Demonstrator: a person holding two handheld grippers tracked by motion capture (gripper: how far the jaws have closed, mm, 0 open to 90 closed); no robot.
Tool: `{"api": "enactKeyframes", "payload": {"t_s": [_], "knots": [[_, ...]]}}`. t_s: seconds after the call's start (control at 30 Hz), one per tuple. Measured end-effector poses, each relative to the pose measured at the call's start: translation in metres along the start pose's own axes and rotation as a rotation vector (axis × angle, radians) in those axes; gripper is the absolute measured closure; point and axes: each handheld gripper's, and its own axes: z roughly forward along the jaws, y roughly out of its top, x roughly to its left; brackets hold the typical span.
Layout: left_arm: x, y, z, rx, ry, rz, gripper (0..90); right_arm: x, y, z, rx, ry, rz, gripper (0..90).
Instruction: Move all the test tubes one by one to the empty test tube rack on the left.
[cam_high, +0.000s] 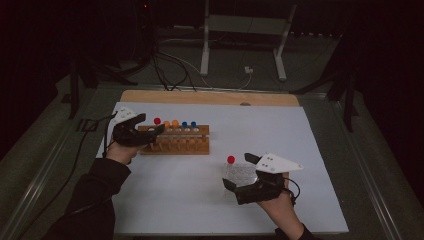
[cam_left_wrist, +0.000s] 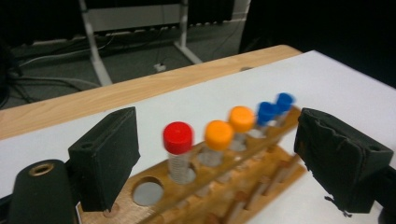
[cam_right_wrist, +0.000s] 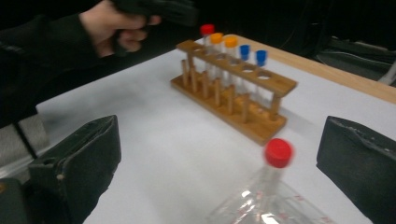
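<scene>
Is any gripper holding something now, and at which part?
Nothing is held. The left gripper is open around the red-capped tube in the rack; the right gripper is open beside the flask.

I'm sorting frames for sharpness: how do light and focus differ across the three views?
High view: dim overall, dark surround, white sheet lit evenly. Left gripper view: brighter, but the capped tubes, like the red-capped tube, and wooden rack are smeared. Right gripper view: red-capped flask soft in the foreground, hand blurred.
</scene>
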Motion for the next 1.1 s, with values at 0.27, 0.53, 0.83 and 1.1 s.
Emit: {"api": "enactKeyframes", "payload": {"t_s": [0.27,0.53,0.83,1.1], "knots": [[-0.022,-0.007,-0.026,-0.006,-0.078,0.049,1.5,-0.026,-0.008,0.003,0.079,-0.092,0.036,5.6],[-0.041,-0.027,-0.040,0.000,-0.142,0.058,1.5,-0.029,-0.025,0.028,0.219,-0.108,0.062,32.8],[-0.051,-0.041,-0.040,0.038,-0.190,0.079,1.5,-0.032,-0.031,0.045,0.268,-0.134,0.069,61.2],[-0.052,-0.045,-0.039,0.050,-0.195,0.085,1.5,-0.031,-0.033,0.054,0.284,-0.134,0.053,68.2]]}}
